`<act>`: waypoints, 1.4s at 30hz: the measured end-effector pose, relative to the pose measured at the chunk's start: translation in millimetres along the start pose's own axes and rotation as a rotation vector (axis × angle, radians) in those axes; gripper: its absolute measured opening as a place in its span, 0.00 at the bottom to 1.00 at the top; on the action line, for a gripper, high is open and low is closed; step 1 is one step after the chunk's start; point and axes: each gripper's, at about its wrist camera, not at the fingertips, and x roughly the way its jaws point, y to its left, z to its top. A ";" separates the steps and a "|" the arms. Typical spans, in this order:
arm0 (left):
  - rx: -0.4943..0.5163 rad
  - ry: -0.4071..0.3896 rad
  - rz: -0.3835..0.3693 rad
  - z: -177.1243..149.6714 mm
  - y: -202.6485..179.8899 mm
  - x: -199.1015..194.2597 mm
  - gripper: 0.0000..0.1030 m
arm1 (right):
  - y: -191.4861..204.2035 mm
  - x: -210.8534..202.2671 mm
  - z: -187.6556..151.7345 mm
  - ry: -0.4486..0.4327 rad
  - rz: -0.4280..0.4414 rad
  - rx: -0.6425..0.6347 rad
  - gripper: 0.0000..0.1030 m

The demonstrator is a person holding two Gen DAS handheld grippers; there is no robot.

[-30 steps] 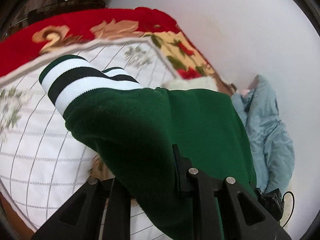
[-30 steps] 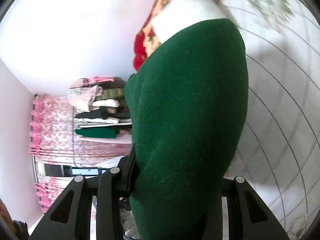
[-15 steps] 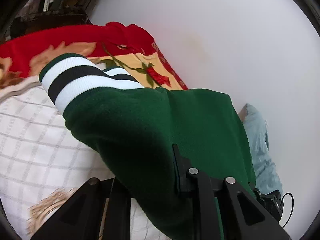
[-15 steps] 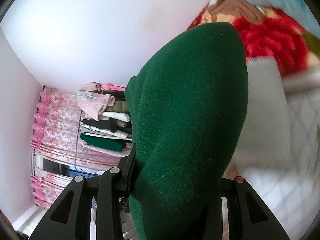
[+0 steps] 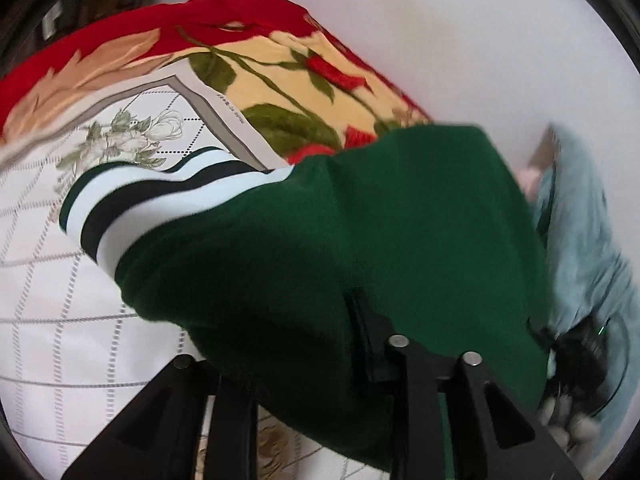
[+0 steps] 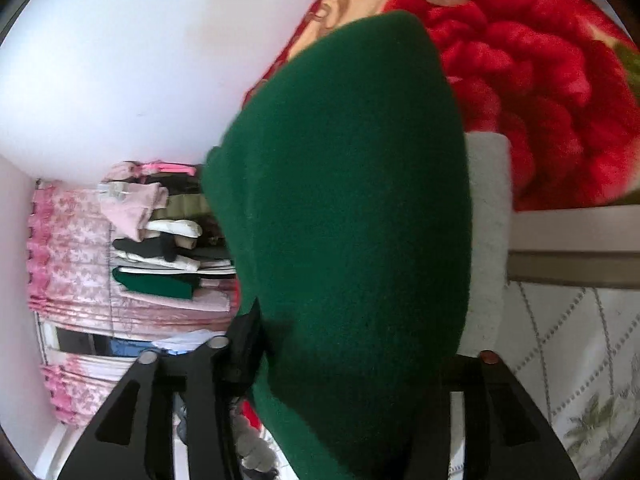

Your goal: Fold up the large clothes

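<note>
A thick dark green garment [image 5: 360, 248] fills the middle of both wrist views, its fleecy cloth bulging up in a rounded fold between the fingers of each tool. In the left wrist view it is lifted over the bed, and a ribbed band [image 5: 132, 204] of white, black and green stripes hangs at its far left end above the sheet. The left gripper [image 5: 304, 360] is clamped on the green cloth, which passes between its black fingers and hides most of the gap. The right gripper [image 6: 344, 360] is likewise closed on the same garment [image 6: 352, 200], with cloth bunched thickly between its two fingers. A strip of white fabric [image 6: 488, 232] shows along the garment's right edge in the right wrist view; whether it is a lining or a separate piece cannot be told.

Beneath lies a white quilted bedsheet [image 5: 48, 320] with a grey grid, a printed flower spray and a grey border. Beyond it is a plush red blanket [image 5: 256, 64] with roses on a yellow ground. A pale blue garment [image 5: 584, 240] lies crumpled by the white wall [image 5: 480, 40] on the right. In the right wrist view a stack of folded clothes [image 6: 160, 240] sits against pink patterned curtains [image 6: 68, 256].
</note>
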 end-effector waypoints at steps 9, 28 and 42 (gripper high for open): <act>0.312 0.128 0.277 -28.0 -32.0 -42.0 0.97 | 74.1 -25.9 -70.4 -0.104 -0.621 -0.092 0.81; 0.646 -0.017 0.182 -56.7 -95.1 -347.9 1.00 | 326.0 -160.4 -379.8 -0.466 -1.127 -0.165 0.83; 0.657 -0.167 0.166 -86.1 -101.9 -537.2 1.00 | 501.0 -278.8 -551.7 -0.626 -1.096 -0.333 0.83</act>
